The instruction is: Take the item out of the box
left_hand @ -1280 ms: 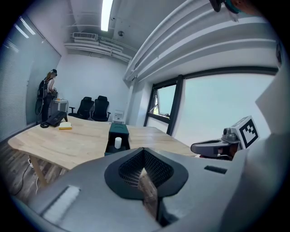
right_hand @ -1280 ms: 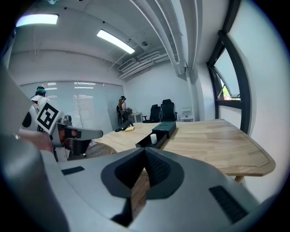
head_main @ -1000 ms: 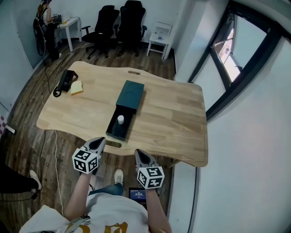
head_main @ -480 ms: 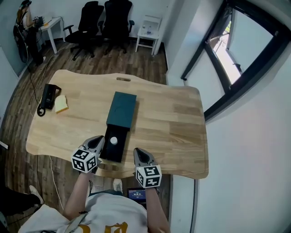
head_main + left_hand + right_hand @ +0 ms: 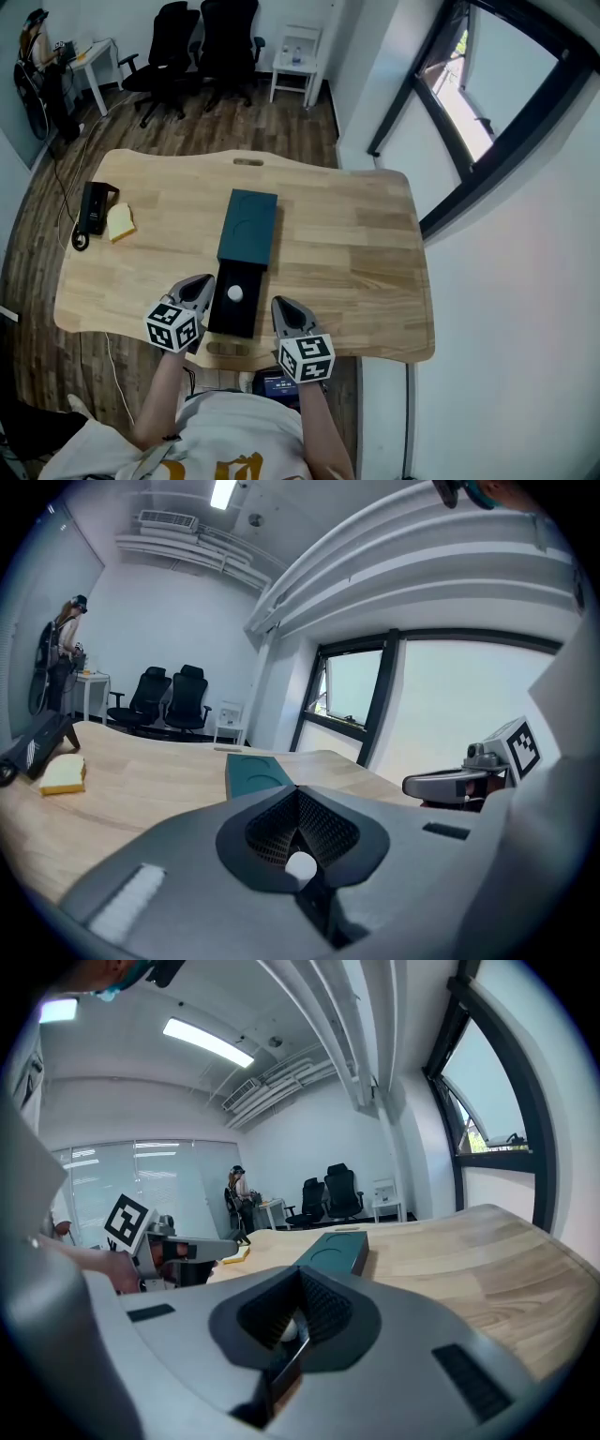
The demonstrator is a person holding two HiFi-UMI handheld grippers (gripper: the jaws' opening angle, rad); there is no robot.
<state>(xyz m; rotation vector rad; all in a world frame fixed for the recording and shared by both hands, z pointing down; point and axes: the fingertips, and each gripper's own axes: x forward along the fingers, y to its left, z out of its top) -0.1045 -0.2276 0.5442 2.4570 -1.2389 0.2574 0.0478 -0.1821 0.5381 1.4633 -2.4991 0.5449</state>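
Observation:
A dark teal box lies lengthwise on the wooden table [image 5: 347, 244]. Its lid part [image 5: 248, 228] sits farther back. The open black tray [image 5: 228, 319] reaches toward the near edge, with a small white round item [image 5: 234, 293] in it. My left gripper [image 5: 200, 284] is shut and empty, just left of the tray. My right gripper [image 5: 278, 307] is shut and empty, just right of it. In the left gripper view, the white item [image 5: 300, 866] shows past the shut gripper [image 5: 298, 791], with the lid [image 5: 258, 771] beyond. The right gripper view shows its shut gripper [image 5: 302, 1279] and the lid [image 5: 336, 1252].
A black device [image 5: 92, 208] and a yellow pad [image 5: 120, 223] lie at the table's left end. Office chairs [image 5: 202, 37], a white side table [image 5: 295, 61] and a person at a desk [image 5: 33, 37] are at the back. A dark-framed window [image 5: 469, 103] runs along the right.
The table has come nearer in the head view. Both grippers have moved forward from below the table's near edge to either side of the tray. Their jaws stay shut.

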